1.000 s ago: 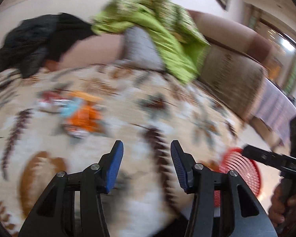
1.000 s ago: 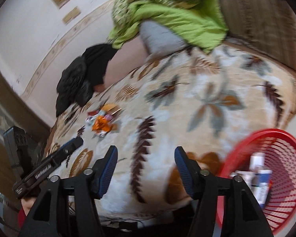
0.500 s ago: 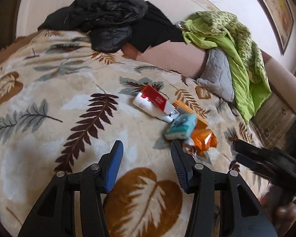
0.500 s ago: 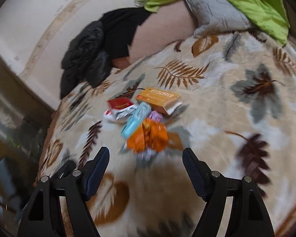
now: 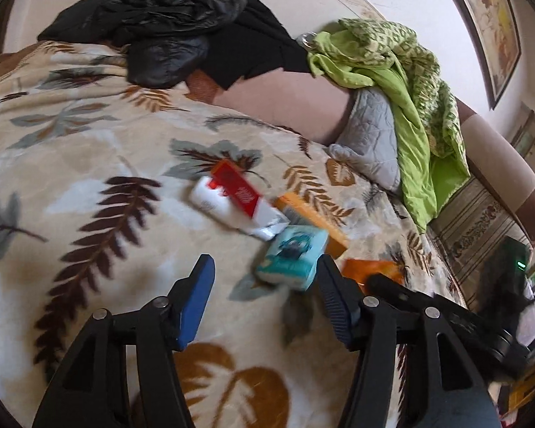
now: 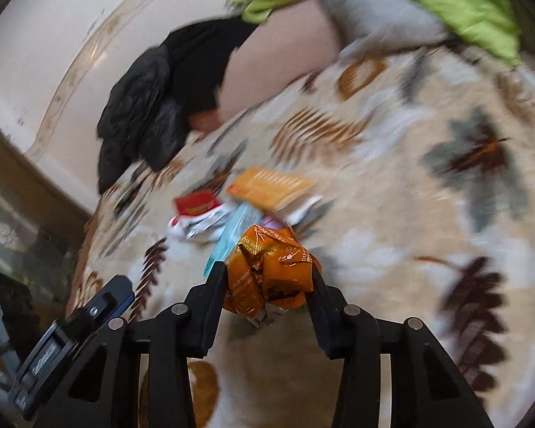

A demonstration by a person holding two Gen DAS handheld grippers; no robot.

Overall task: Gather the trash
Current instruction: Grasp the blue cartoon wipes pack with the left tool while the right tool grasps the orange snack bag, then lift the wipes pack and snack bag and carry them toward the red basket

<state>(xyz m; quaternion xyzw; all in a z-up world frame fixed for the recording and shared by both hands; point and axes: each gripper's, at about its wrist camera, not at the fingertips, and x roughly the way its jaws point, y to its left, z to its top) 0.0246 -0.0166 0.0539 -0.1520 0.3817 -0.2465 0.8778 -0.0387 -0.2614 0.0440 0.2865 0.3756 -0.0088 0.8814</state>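
Observation:
A pile of trash lies on the leaf-patterned blanket [image 5: 89, 149]. In the left wrist view it holds a red and white packet [image 5: 231, 196], an orange box [image 5: 310, 217] and a teal packet [image 5: 292, 256]. My left gripper [image 5: 263, 296] is open, just short of the teal packet. In the right wrist view my right gripper [image 6: 269, 278] is shut on a crumpled orange wrapper [image 6: 271, 271] at the near side of the pile. The orange box [image 6: 271, 187], red packet [image 6: 196, 207] and teal packet [image 6: 231, 239] lie just beyond it.
A black jacket [image 5: 167, 28] lies at the far edge of the bed. A green blanket [image 5: 410, 89] hangs over a grey pillow [image 5: 371, 142] at the right. The right gripper's body [image 5: 445, 317] shows at the left wrist view's lower right.
Both grippers moved in toward the trash pile. My right gripper was open half a second ago and has closed on the orange wrapper. The red basket has left both views.

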